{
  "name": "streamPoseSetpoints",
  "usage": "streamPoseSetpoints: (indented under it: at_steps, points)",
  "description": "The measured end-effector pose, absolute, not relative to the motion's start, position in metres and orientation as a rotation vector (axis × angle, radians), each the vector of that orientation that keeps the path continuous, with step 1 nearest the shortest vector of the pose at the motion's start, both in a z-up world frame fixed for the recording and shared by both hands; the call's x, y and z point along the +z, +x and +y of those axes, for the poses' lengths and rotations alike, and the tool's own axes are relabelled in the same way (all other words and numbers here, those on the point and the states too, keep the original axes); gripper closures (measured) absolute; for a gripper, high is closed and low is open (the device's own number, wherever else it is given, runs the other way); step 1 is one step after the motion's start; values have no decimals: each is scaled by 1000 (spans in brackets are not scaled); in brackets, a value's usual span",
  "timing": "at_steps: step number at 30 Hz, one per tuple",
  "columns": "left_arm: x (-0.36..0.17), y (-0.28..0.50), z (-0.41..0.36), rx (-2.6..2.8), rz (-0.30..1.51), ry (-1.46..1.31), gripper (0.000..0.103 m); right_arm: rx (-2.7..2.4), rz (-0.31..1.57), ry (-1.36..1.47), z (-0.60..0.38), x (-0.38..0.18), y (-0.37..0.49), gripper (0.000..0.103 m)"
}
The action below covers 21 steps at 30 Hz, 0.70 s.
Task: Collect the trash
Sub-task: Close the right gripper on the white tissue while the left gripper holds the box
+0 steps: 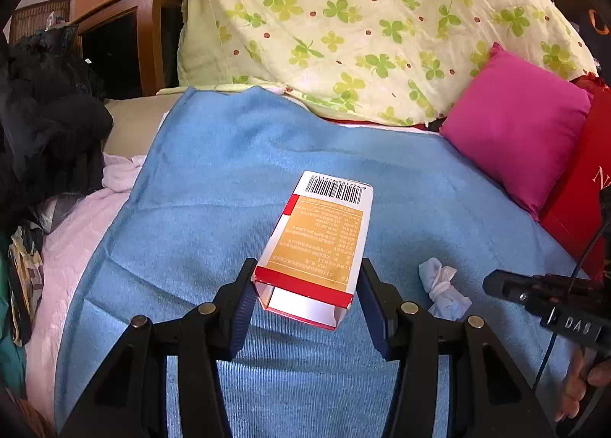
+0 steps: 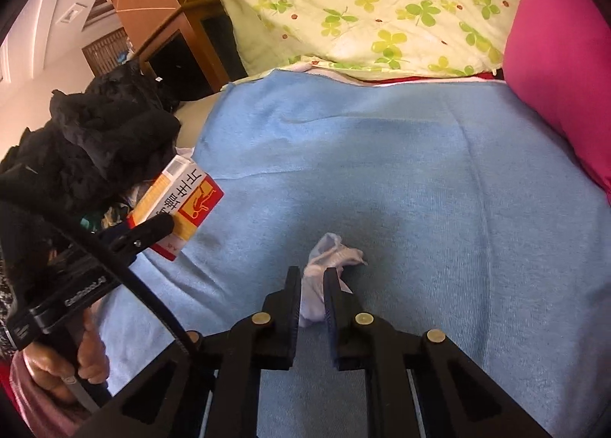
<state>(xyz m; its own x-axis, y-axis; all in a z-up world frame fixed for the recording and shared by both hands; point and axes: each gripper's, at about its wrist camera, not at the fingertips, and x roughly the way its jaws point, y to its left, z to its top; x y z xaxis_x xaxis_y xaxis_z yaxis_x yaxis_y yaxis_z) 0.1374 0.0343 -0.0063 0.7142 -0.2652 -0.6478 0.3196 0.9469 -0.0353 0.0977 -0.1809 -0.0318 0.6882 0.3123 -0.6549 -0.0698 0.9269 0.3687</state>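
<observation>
On the left lies a pile of black clothes [image 2: 95, 140]. The left tongs [image 1: 307, 287] squeeze the open end of a red and white box [image 1: 319, 243], held just above the blue blanket [image 1: 229, 170]. Next, the right tongs [image 2: 311, 285] pinch a crumpled white tissue [image 2: 332, 251] lying on the blanket. A pink pillow [image 1: 515, 125] sits far right.

The box [image 1: 319, 247] sits at centre frame in the left wrist view, on the blanket [image 1: 229, 178], its near end between the left gripper [image 1: 307, 285] fingers. The crumpled tissue [image 1: 443, 287] lies on the blanket to its lower right; in the right wrist view it is clamped between the right gripper [image 2: 311, 294] fingers at lower centre. A cushion [image 1: 515, 125] rests at the right edge, a quilt [image 1: 362, 18] fills the top, and a heap of clothes [image 1: 46, 125] lies at the left.
</observation>
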Motion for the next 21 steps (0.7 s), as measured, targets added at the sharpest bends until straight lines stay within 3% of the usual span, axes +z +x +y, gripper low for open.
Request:
streamPoseSetpoints:
  at_steps: [6,8,10,12,16,21]
  points:
    - [-10,140,34,-316,719,83,50,248,811,440,-192,-41,110,80]
    - [-10,141,34,-310,721,82,50,251,814,417,-188,-44,116,69]
    - [-11,142,35,-308,726,79,50,241,828,402,-185,-49,122,32]
    - [-13,144,35,-303,732,82,50,228,791,379,-182,-52,122,33]
    - [-14,145,34,-301,737,85,50,240,812,342,-174,-63,131,55]
    - [-15,144,34,-298,729,105,50,228,830,300,-167,-78,132,67]
